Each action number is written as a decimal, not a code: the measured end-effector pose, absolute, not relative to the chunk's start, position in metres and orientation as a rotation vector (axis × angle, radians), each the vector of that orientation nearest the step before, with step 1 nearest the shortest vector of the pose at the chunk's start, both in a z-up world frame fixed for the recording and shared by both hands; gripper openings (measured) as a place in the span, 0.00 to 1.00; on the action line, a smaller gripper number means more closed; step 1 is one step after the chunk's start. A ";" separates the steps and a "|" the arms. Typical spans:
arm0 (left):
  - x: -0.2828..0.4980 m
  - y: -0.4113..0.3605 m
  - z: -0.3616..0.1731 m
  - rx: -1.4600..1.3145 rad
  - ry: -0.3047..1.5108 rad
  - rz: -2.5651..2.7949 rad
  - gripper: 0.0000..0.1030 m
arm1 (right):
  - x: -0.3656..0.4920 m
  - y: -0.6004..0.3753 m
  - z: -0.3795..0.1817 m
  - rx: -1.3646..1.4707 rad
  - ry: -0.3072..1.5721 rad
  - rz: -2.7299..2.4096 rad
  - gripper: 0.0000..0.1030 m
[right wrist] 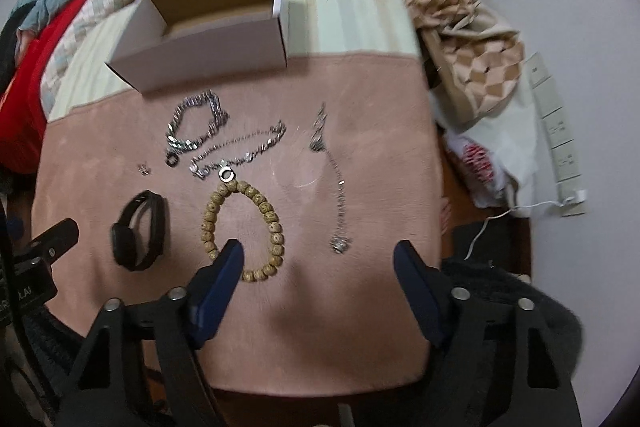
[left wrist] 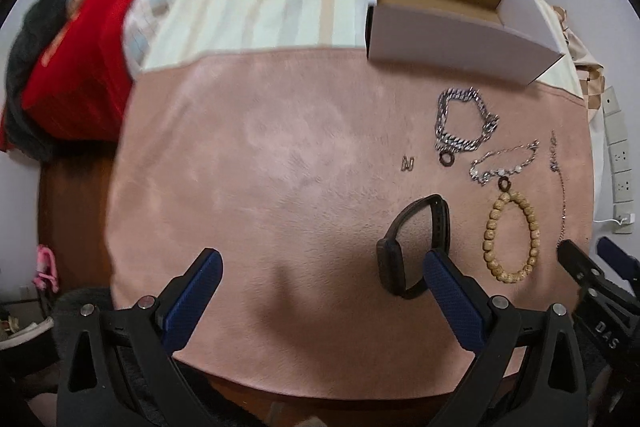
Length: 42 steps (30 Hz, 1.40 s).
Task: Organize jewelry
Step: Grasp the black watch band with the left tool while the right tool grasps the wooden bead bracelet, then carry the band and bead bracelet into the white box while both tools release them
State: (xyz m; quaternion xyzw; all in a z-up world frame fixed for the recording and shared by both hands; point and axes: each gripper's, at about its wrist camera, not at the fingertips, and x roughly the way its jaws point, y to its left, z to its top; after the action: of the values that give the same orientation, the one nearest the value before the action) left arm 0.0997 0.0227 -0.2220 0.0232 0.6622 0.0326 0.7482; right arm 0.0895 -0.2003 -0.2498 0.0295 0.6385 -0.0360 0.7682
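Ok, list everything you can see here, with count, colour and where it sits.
box: one, white, open, at the far edge of the blanket
blanket: one, pink, under the jewelry
chunky chain: one, silver, just in front of the box
thin bracelet: one, silver, right of the chunky chain
bead bracelet: one, tan, middle
watch band: one, black, left of the beads
necklace: one, silver, right side
small charm: one, silver, left
left hand-held gripper: black and blue, open
right hand-held gripper: black and blue, open

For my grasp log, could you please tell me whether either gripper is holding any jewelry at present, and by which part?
Nothing is held: the left gripper and right gripper are both open above the pink plush cloth.
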 end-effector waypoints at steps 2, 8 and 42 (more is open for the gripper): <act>0.102 0.024 -0.236 0.015 1.487 0.049 0.97 | 0.094 -0.197 -0.264 0.063 1.402 -0.072 0.68; 0.108 0.019 -0.264 -0.013 1.544 -0.007 0.55 | 0.104 -0.189 -0.289 0.057 1.437 -0.052 0.64; 0.214 0.000 -0.140 -0.046 1.217 -0.119 0.10 | 0.183 -0.186 -0.129 0.206 1.073 0.157 0.09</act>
State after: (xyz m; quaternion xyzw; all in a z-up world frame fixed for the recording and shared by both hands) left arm 0.2140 -0.0002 -0.1404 -0.0215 0.5713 -0.0560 0.8186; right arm 0.1828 -0.1865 -0.1291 0.0980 0.5096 0.0744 0.8516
